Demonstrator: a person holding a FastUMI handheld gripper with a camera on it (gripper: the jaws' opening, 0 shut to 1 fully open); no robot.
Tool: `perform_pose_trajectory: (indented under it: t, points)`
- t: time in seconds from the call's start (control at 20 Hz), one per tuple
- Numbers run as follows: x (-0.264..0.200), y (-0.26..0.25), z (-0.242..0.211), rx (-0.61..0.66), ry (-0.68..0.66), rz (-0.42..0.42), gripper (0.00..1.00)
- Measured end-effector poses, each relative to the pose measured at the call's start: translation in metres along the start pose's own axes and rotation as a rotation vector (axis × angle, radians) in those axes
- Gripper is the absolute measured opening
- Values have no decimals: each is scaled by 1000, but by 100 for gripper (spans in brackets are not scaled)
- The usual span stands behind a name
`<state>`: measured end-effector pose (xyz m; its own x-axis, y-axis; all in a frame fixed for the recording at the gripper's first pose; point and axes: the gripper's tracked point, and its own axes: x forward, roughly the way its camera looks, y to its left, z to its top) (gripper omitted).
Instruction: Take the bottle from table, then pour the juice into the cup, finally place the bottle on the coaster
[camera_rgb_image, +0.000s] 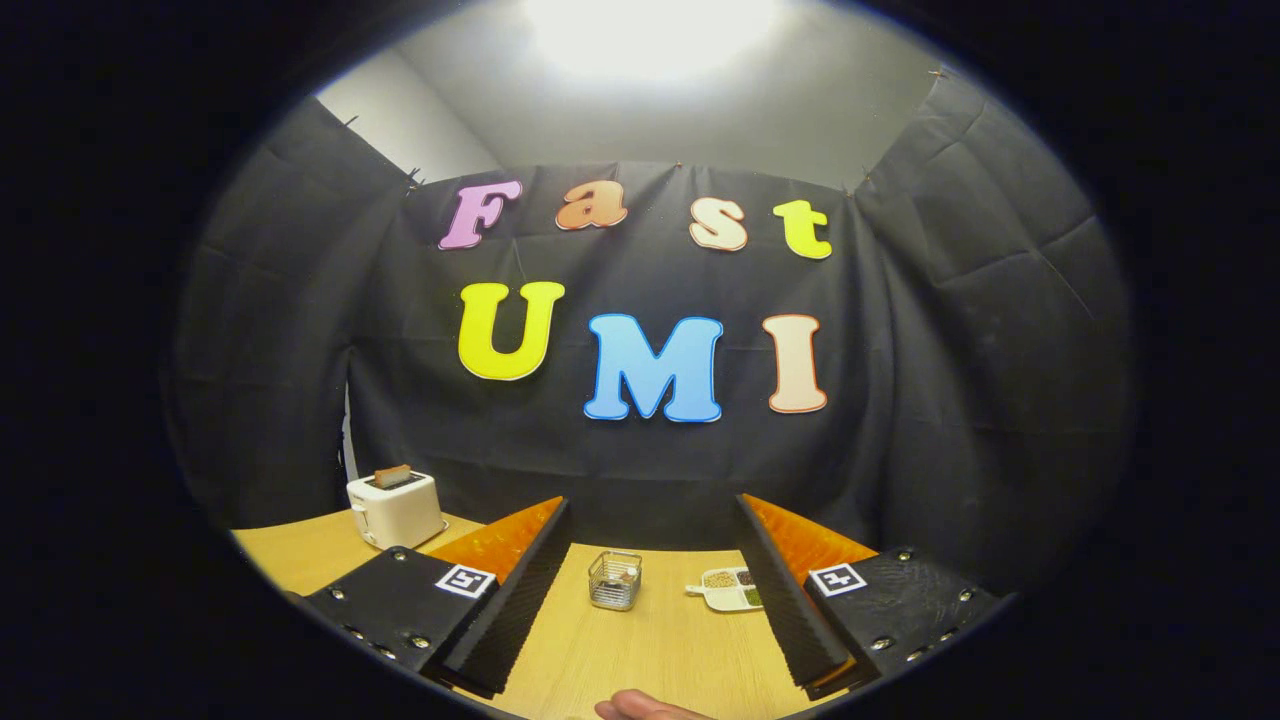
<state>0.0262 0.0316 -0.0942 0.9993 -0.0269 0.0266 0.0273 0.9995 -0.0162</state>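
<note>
My gripper (650, 585) is held above the wooden table (660, 650) with its two fingers spread wide apart and nothing between them. Beyond the fingers, between their tips, stands a small wire mesh basket (614, 580) on the table. No bottle, cup or coaster can be made out among the things on the table.
A white toaster (395, 508) with a slice of bread in its slot stands at the far left of the table against the black cloth wall. A small white divided dish (732, 588) with grains lies beside the right finger. A fingertip of a person's hand (640, 707) shows at the table's near edge.
</note>
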Motion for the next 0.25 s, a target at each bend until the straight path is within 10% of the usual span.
perform_pose_trajectory:
  t: [0.25]
  points:
    - [1, -8, -7, 40, 12, 7, 98]
